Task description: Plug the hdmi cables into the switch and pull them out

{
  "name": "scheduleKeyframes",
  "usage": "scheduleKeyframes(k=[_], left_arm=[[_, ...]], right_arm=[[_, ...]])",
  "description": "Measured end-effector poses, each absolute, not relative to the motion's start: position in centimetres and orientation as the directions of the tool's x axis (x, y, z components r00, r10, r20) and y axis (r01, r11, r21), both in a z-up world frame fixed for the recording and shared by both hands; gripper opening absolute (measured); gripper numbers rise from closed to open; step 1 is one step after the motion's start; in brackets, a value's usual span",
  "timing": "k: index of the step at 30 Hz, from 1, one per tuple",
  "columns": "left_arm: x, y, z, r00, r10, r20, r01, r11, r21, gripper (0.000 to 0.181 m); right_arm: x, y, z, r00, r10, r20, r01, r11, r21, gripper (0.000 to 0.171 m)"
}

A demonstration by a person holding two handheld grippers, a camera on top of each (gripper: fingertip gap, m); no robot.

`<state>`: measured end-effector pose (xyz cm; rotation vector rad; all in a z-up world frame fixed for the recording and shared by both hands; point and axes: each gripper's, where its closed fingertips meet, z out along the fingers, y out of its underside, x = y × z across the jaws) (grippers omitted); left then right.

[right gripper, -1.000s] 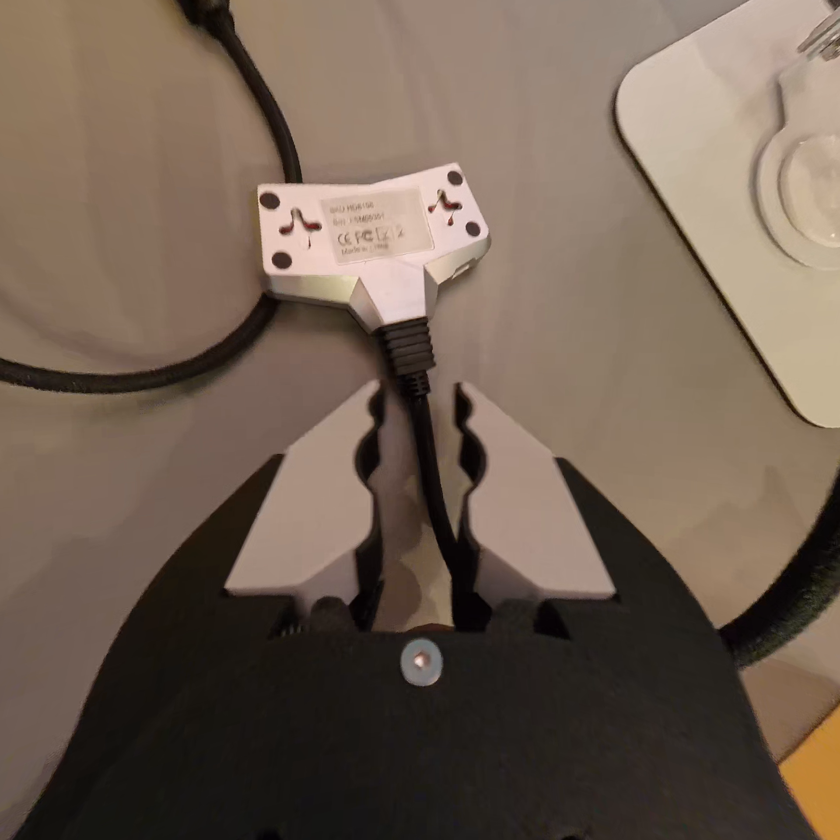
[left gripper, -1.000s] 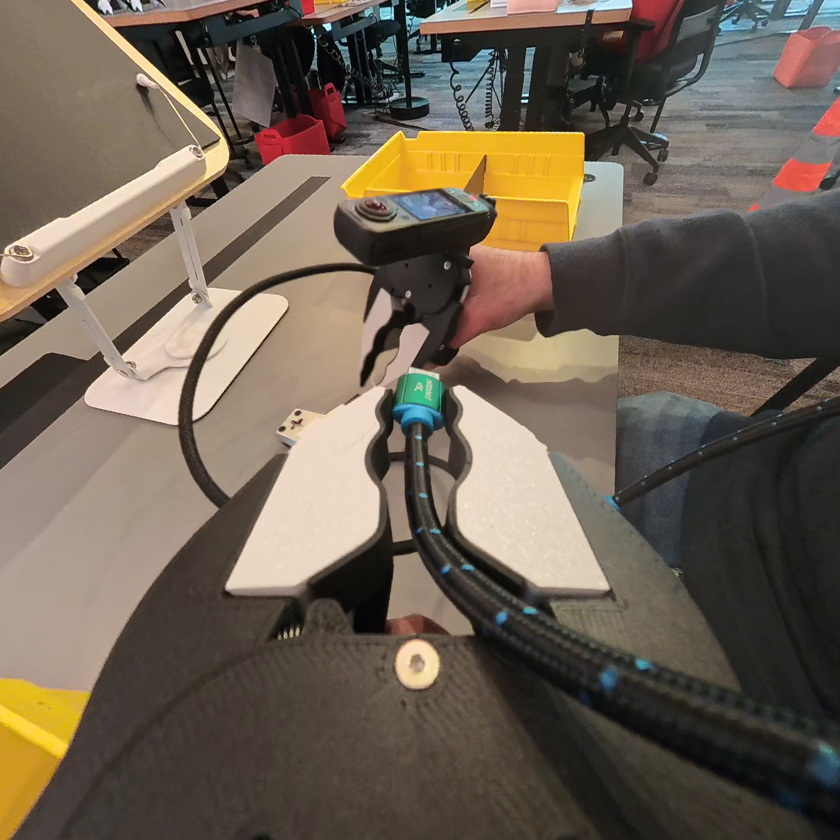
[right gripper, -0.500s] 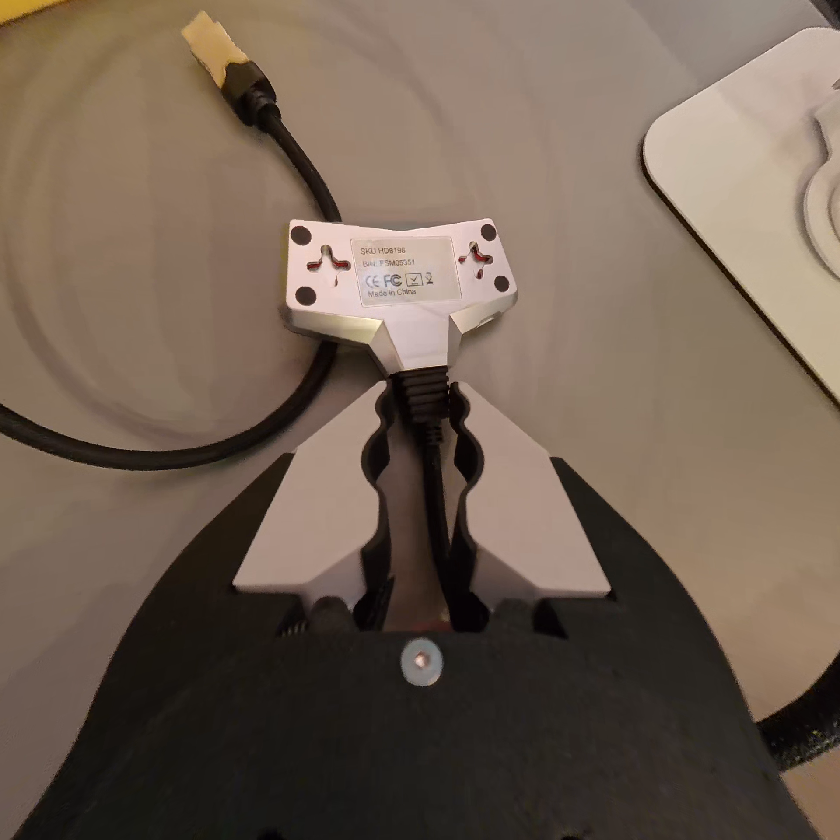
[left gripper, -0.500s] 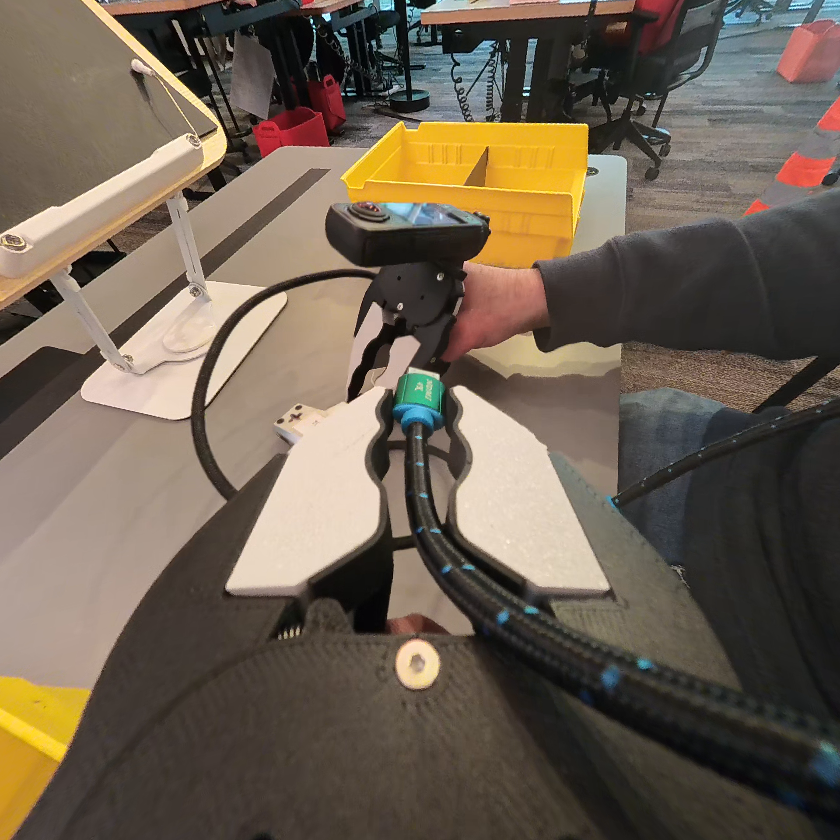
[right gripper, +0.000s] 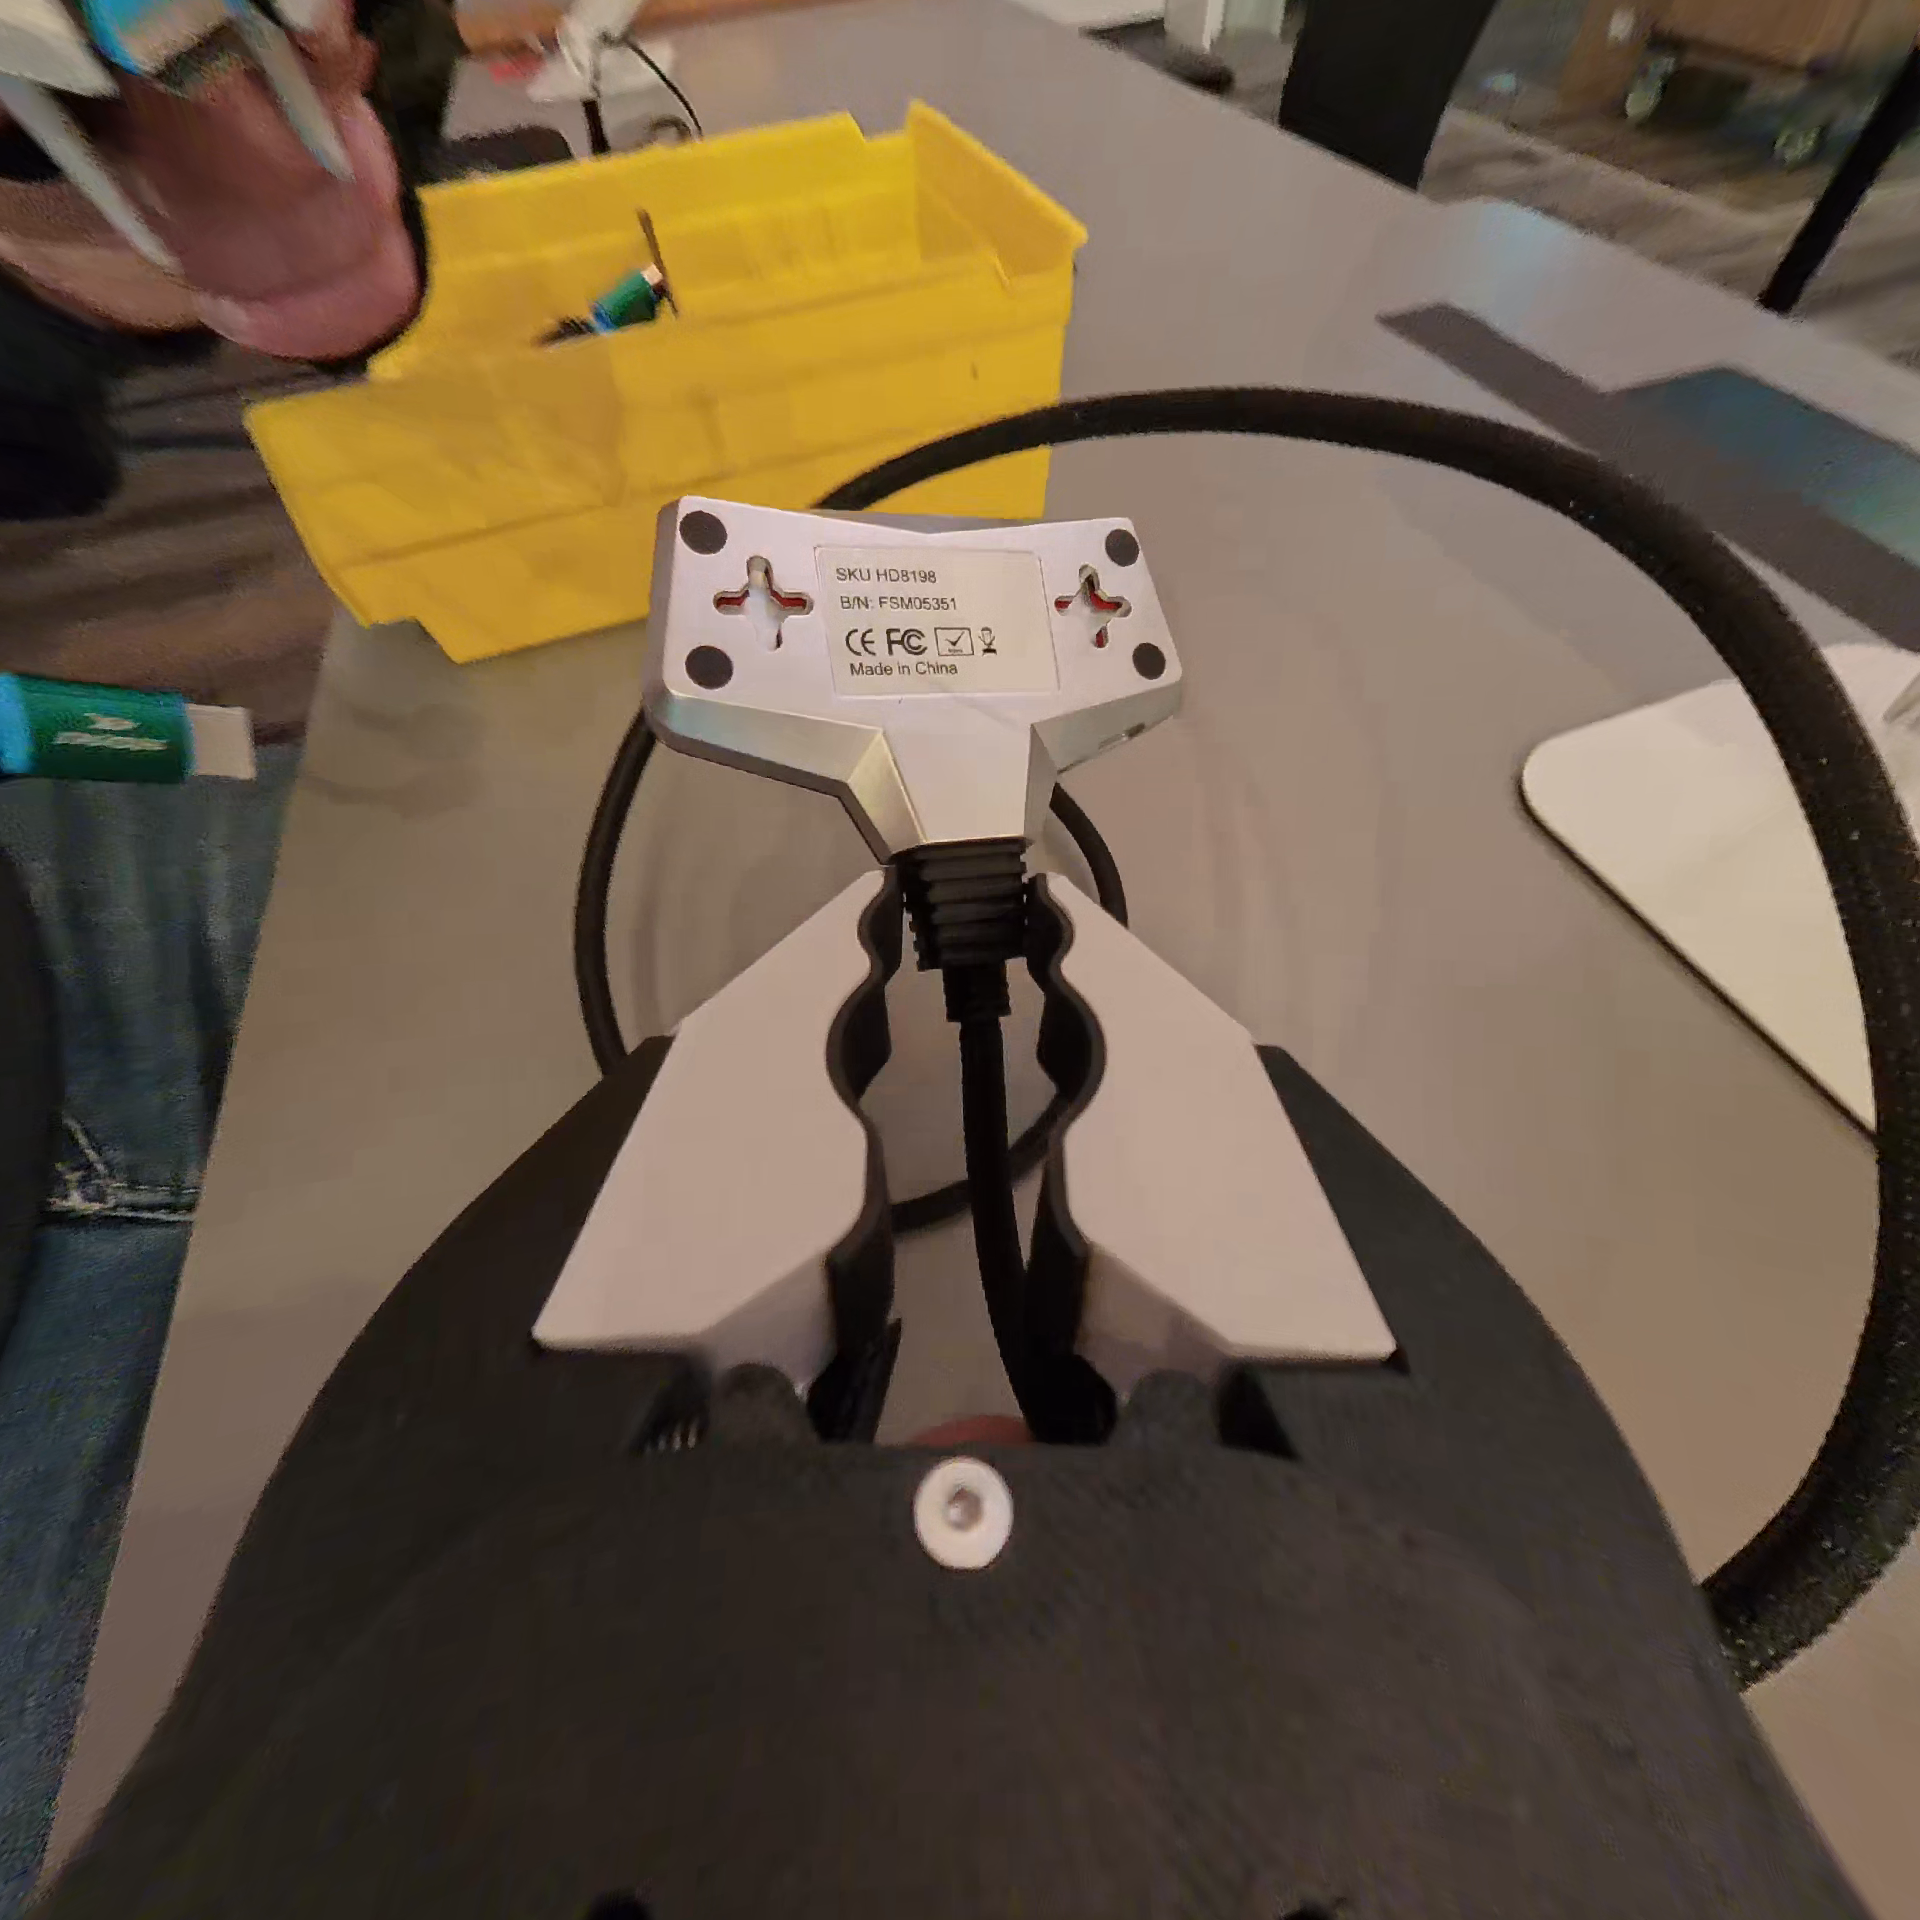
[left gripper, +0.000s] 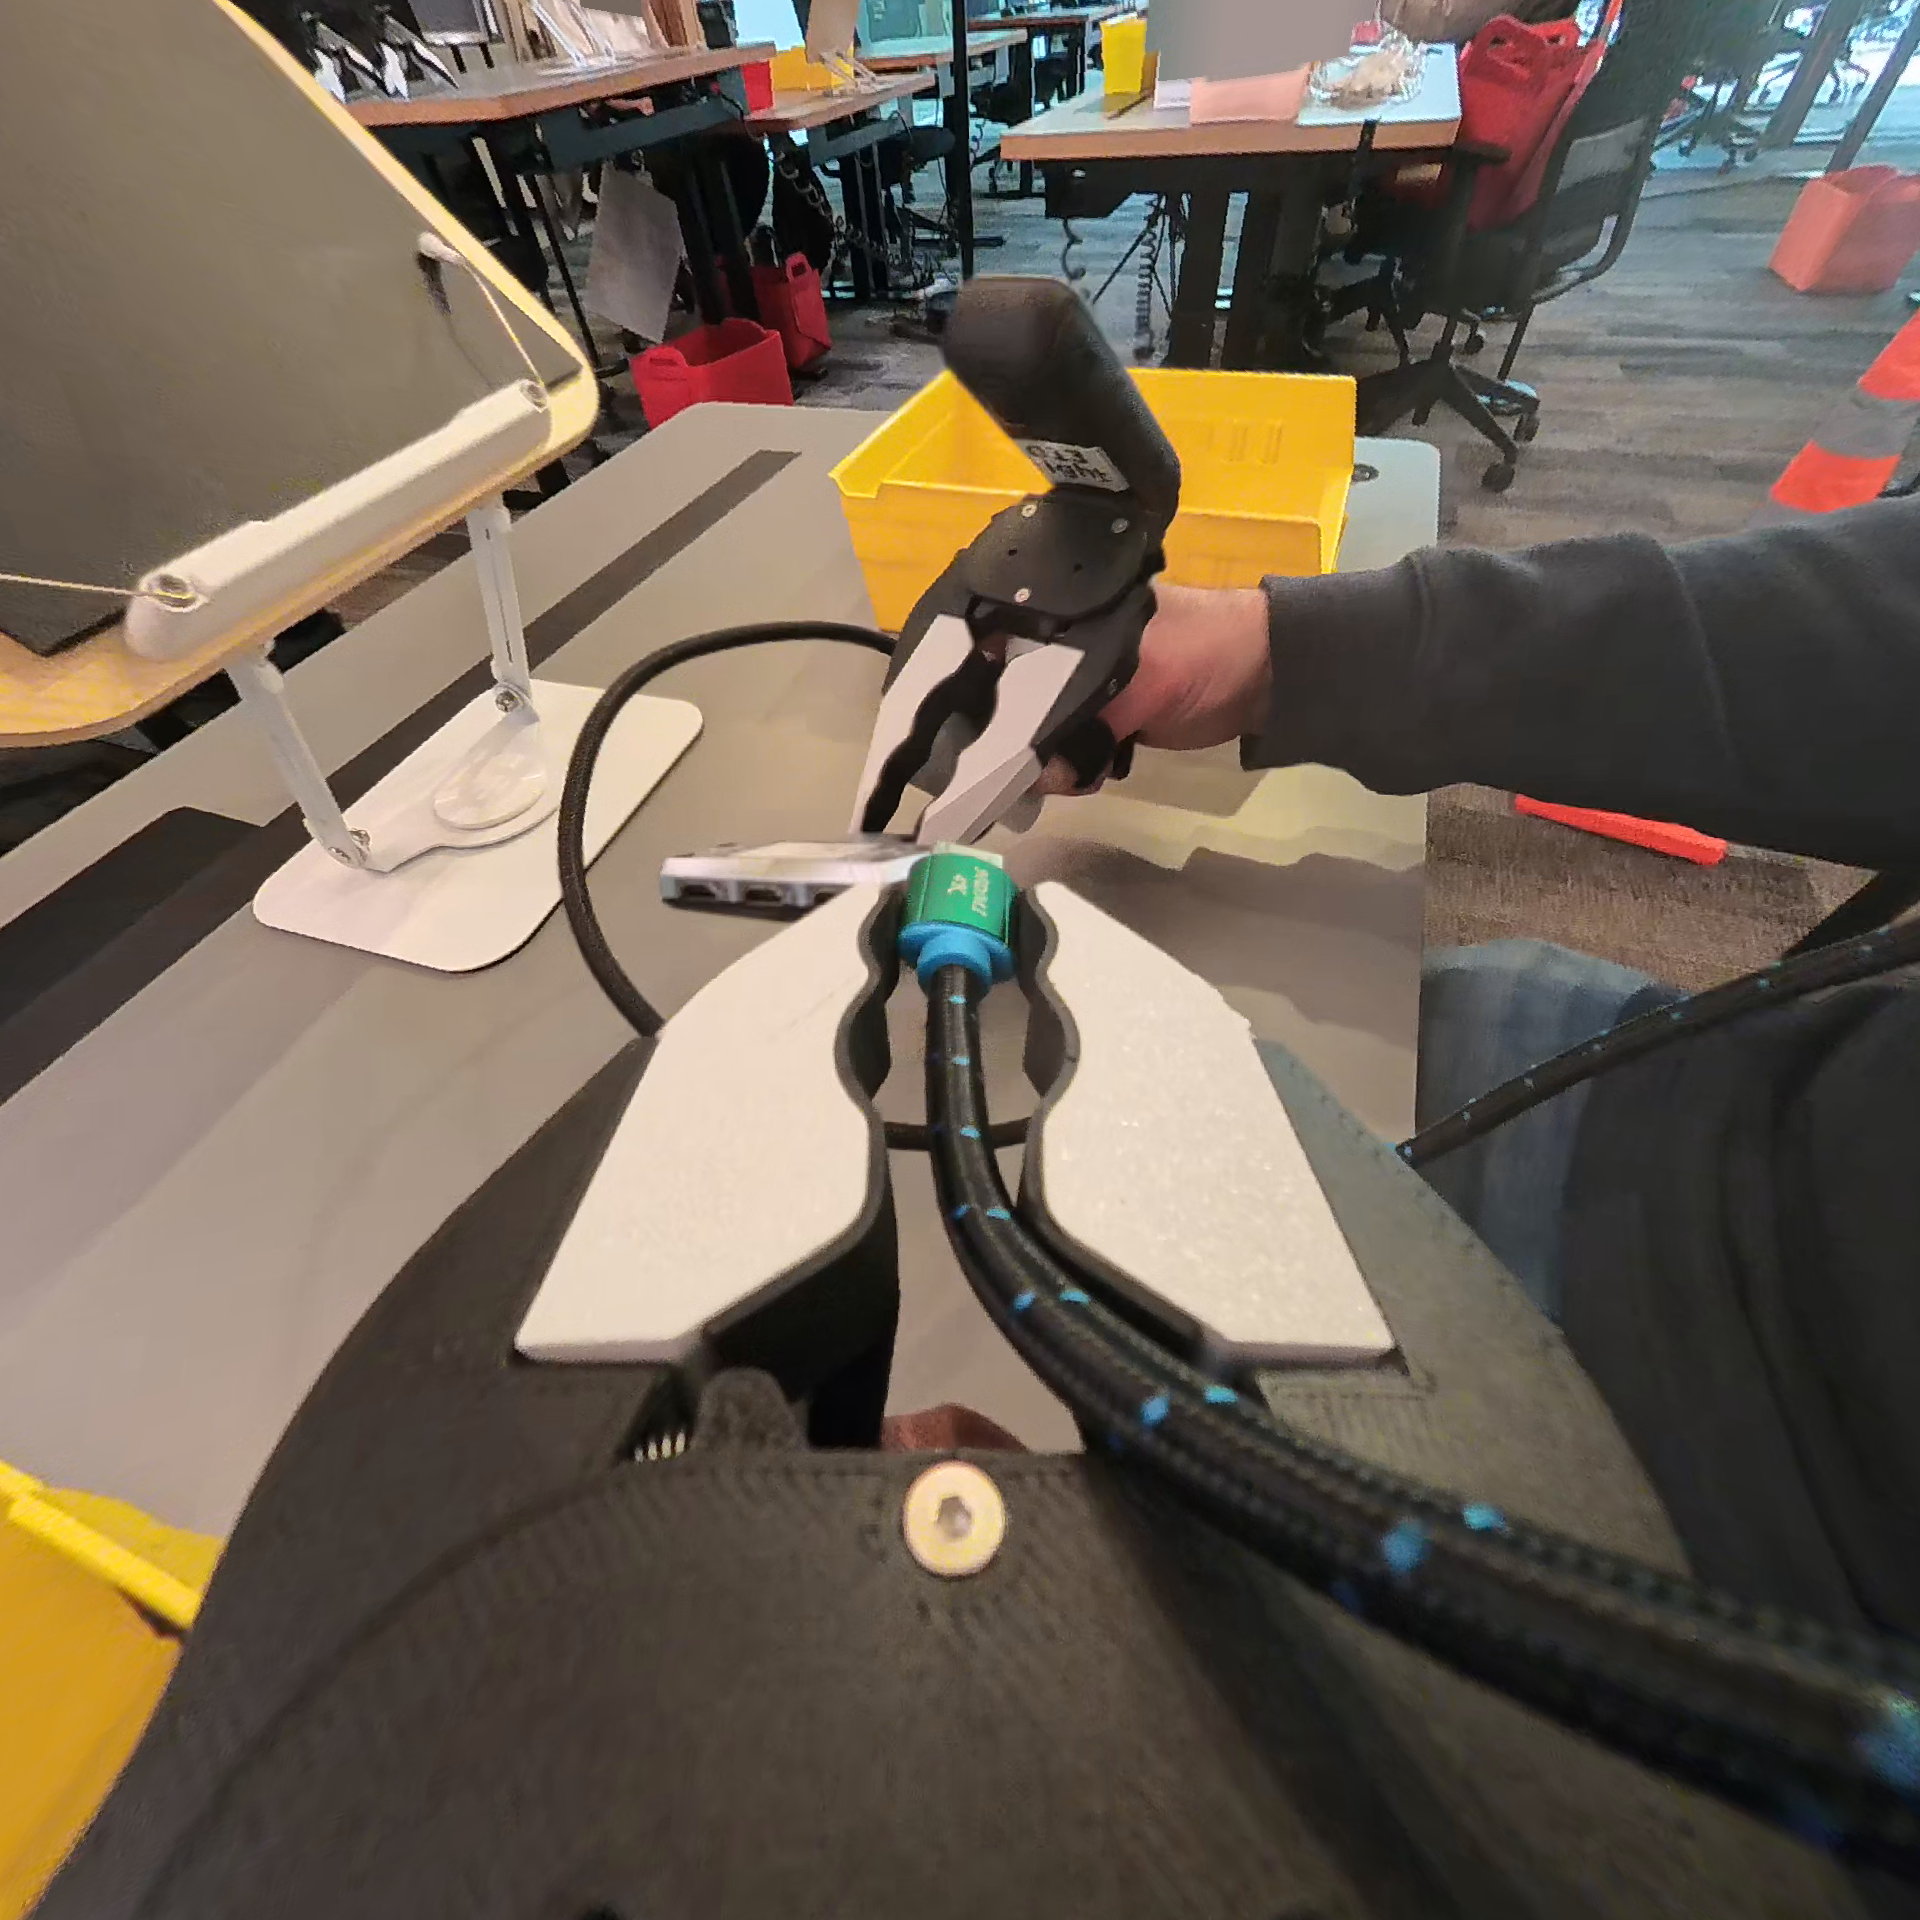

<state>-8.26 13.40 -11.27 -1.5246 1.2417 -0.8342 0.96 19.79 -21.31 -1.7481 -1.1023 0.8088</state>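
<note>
My left gripper [left gripper: 956,914] is shut on a green HDMI plug [left gripper: 954,896] with a blue collar and a black braided cable [left gripper: 1195,1382]. The plug's metal tip points at the silver switch [left gripper: 774,871]. My right gripper [right gripper: 966,899] is shut on the black ribbed strain relief [right gripper: 964,909] of the switch [right gripper: 914,665] and holds it lifted off the table, label side up. In the left wrist view the right gripper [left gripper: 914,821] holds the switch level with its ports facing me. The green plug [right gripper: 104,740] also shows at the left edge of the right wrist view.
A yellow bin [left gripper: 1195,478] stands at the table's far end. Another yellow bin [right gripper: 665,395] holds a second green plug [right gripper: 623,301]. A white stand base [left gripper: 468,831] carries a tilted board [left gripper: 208,364]. A thick black cable [left gripper: 592,790] loops on the grey table [left gripper: 208,1143]. My hands' fingertips stand some 15 cm from each other.
My right gripper closed on the switch's strain relief, lifted the switch off the table and tilted it up level. My left gripper kept its hold on the green plug and came closer to the switch.
</note>
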Motion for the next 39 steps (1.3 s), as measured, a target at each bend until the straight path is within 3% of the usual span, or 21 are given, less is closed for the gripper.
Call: scheduleKeyframes(k=[9,30,39], left_arm=[[-8.6,13.5,-10.6,0.25,-0.968,-0.035,-0.267,-0.034,-0.963,0.021],[-8.0,13.1,-11.2,0.236,-0.971,-0.03,-0.284,-0.039,-0.958,0.021],[-7.9,13.3,-11.8,0.241,-0.97,-0.026,-0.298,-0.049,-0.953,0.021]], right_arm=[[0.8,17.5,-17.9,0.269,0.962,-0.042,0.243,-0.11,-0.964,0.021],[0.1,16.8,-17.7,0.24,0.971,0.003,0.285,-0.067,-0.956,0.022],[1.2,17.2,-22.4,0.265,0.962,0.067,0.532,-0.088,-0.842,0.022]])
